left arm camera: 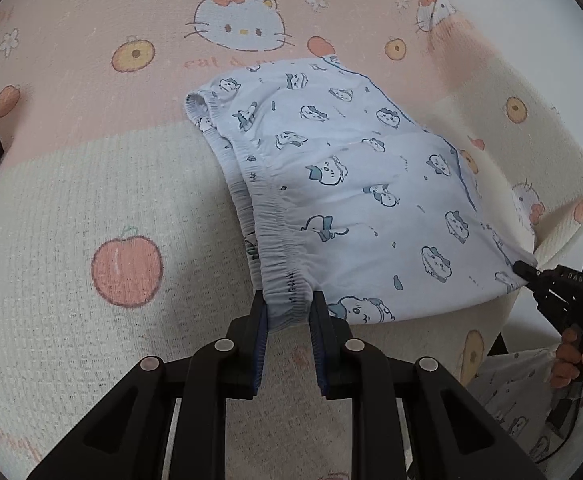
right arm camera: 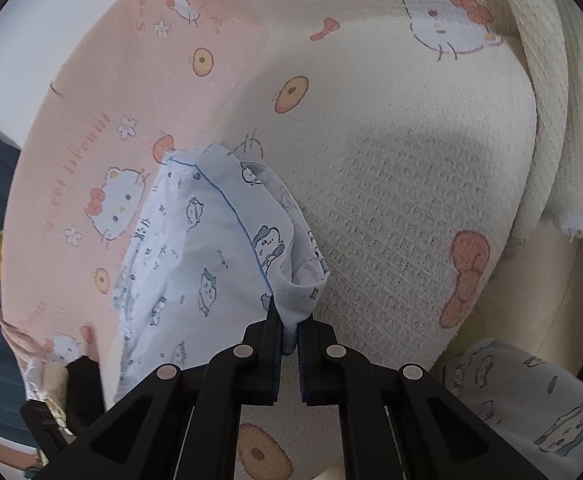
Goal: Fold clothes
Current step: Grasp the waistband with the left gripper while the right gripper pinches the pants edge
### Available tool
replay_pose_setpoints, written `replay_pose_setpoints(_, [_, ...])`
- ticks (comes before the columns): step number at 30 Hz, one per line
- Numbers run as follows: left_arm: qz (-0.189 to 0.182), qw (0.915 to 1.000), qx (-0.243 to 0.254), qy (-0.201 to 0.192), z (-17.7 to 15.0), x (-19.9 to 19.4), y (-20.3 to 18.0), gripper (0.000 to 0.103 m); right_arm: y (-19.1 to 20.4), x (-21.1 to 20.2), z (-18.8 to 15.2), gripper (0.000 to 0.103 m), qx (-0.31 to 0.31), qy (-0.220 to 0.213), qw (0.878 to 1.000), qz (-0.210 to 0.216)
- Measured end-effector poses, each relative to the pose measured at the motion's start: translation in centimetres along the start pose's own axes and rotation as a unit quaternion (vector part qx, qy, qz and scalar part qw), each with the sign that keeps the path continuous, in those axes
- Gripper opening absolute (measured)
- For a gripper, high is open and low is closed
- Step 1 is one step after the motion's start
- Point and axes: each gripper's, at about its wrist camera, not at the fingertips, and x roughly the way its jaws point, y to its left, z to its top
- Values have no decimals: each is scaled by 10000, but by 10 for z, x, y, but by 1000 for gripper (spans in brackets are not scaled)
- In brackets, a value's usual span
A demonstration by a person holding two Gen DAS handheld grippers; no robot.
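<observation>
Pink-and-cream blanket (left arm camera: 91, 184) fills the left view; shorts (left arm camera: 351, 184) lie at center, left gripper (left arm camera: 289, 312) clamping the waistband from below. Right view: right gripper (right arm camera: 290, 330), low center, pinches the hem of the shorts (right arm camera: 211, 248).

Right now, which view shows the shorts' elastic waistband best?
The left wrist view: the gathered waistband runs from the far corner down into the left gripper. The right wrist view shows mainly the hem end, pinched by the right gripper.
</observation>
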Motion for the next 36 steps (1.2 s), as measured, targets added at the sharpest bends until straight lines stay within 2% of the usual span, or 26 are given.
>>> replay_pose_setpoints(3, [43,10000,26,22,-2,0,-3,17,-3,-2,-1,5,95,9,9999,142])
replay_pose_setpoints(7, [58,9999,124,76,0,3,-7,17,-8,-2,-2,5,165,64,9998,129])
replay_pose_setpoints(19, [99,9992,194,326,-5,14,-6,17,-17,10,-1,5,162,330,9992,-180])
replay_pose_setpoints(26, [169,9985,252,460,-6,22,-6,17,-17,9,0,5,85,345,9989,-307])
replay_pose_setpoints(30, [57,9989,-115,451,-5,19,-2,18,-12,3,3,5,-62,102,9997,-214])
replay_pose_setpoints(36, [-284,9972,-602,329,1,3,5,22,-12,-3,5,5,7,70,10000,-67])
